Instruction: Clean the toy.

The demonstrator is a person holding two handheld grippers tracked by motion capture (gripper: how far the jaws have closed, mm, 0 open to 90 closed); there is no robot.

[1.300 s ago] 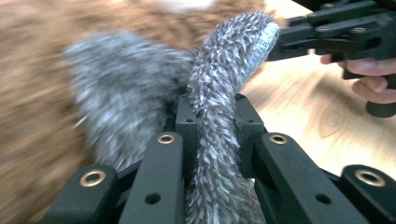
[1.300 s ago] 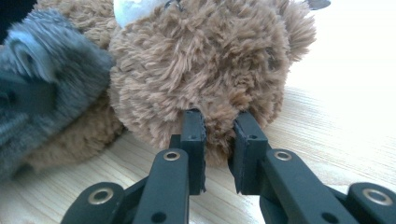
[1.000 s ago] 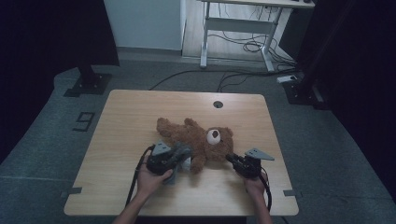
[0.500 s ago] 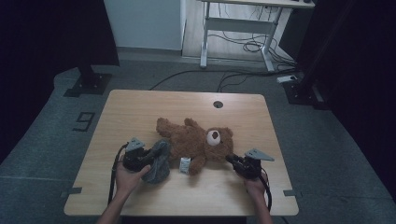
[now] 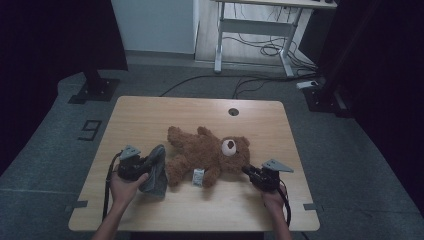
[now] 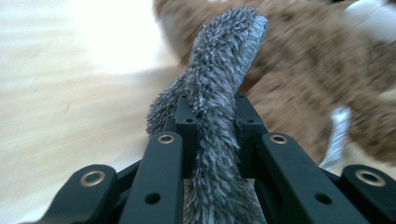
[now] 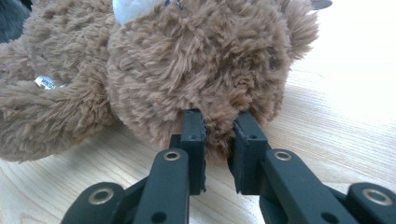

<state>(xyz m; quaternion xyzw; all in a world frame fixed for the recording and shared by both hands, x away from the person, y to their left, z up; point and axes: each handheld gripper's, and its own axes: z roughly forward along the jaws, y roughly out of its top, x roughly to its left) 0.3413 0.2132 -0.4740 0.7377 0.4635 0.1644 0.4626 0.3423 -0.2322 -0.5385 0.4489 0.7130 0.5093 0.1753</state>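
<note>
Grey cloth (image 6: 219,93) pulled leftward, between jaws

The right gripper (image 7: 218,140) pinches a tuft of the bear's head (image 7: 201,60); the bear's arm (image 7: 51,116) lies left of it on the table (image 7: 345,126).

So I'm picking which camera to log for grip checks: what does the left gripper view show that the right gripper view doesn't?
Left gripper view alone: the left gripper shut on a grey furry cloth, which rises between its jaws, and a white tag on the bear's body.

Right gripper view alone: the right gripper pinching the fur of the teddy bear at its head, and the white muzzle.

Both: the brown bear lying on the light wooden table.
</note>
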